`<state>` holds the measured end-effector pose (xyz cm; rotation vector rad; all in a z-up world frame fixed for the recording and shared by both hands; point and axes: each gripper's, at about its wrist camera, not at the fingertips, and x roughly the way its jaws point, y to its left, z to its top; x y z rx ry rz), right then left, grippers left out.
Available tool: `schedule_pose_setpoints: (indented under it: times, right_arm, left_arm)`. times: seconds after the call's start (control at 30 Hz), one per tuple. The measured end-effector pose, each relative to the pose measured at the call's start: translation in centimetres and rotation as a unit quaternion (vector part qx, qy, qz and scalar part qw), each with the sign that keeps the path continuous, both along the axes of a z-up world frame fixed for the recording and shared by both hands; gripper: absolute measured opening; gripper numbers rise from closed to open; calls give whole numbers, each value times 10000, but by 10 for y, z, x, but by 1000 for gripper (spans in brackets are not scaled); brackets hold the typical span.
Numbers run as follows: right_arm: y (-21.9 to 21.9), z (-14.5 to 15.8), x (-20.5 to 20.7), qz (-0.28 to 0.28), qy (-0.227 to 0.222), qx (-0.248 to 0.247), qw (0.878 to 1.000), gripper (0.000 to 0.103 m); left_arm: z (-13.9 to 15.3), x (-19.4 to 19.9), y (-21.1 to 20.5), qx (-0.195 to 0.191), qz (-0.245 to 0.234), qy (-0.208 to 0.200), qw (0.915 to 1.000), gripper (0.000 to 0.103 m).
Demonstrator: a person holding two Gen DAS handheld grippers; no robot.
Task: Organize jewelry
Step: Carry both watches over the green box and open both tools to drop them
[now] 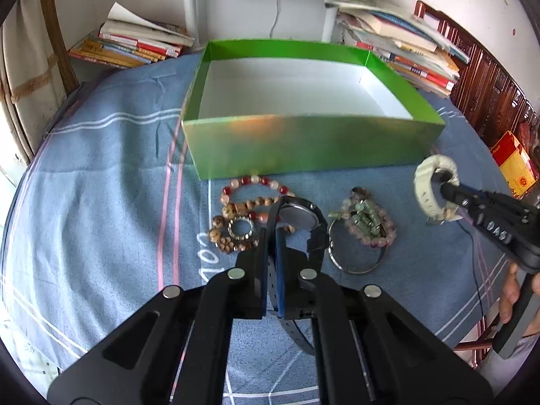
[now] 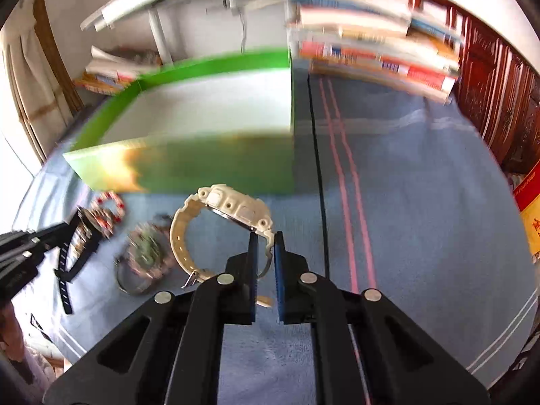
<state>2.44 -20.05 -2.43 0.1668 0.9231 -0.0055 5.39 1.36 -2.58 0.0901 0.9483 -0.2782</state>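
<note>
The left gripper (image 1: 271,233) pinches the strap of a black round-faced wristwatch (image 1: 298,217) at centre frame, while the right gripper (image 2: 266,239) clamps a cream plastic wristwatch (image 2: 229,212) by its strap, raised above the cloth. Both sit just below the open green cardboard box (image 1: 310,145) (empty, as far as shown), probably their destination; beaded bracelets (image 1: 243,212) lie on the blue cloth in front of it.

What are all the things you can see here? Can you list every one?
green box: one, green outside, white inside, nothing in it, middle of the blue cloth
black watch: one, held by the left gripper
white watch: one, cream, held up by the right gripper
bead bracelets: several, red, brown, pink and green, in front of the box
metal bangle: one, silver, beside the beads
book stacks: two, behind the box
left gripper: black, shut
right gripper: black, shut
</note>
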Motion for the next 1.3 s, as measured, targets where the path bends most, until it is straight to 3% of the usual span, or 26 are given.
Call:
schedule_pose_setpoints:
  times: [0.23,0.4,0.5,0.6,0.7,0.8,0.83,0.87,0.93,1.13,1.3]
  right_arm:
    - [8,62,2,183,-764,1,9969,9]
    - [18,91,45,226,-1062,-55,9941,9]
    - [28,80,84,223,-781,-82,9967,9]
    - [39,54,109,237,-449,-148,9986,9]
    - [47,33,124,248,-227,-220,9992,9]
    - [48,26,126,254,-280,-247,9990,15]
    - [47,28,123,209,-348,-264,9988,20]
    - [45,32,119,188,-400,-265,9987,31]
    - [40,42,104,172,-533,-158,9983,43]
    - [27,47,37,312,-632,90,9975,43]
    - [35,6,13,397,-107,286,9987,43]
  left_arm:
    - [46,5,5,-123,-17,-497,9987,4]
    - [81,45,-4,-269,12,-790,9965,4]
    - [80,81,-15,-187,54,-781,9968,4]
    - [62,116,-23,-90,157,-515,9985,4]
    - [46,139,-30,37,234,-377,9990,4]
    - [37,148,-33,-17,185,-304,9994,5]
    - [37,148,-34,12,187,-356,9992,8]
    - [38,145,-34,86,206,-412,9989,19]
    - [43,135,-28,140,184,-529,9983,39]
    - [43,62,12,564,507,-827,9937,45]
    - [7,28,38,476,717,-384,9956,47]
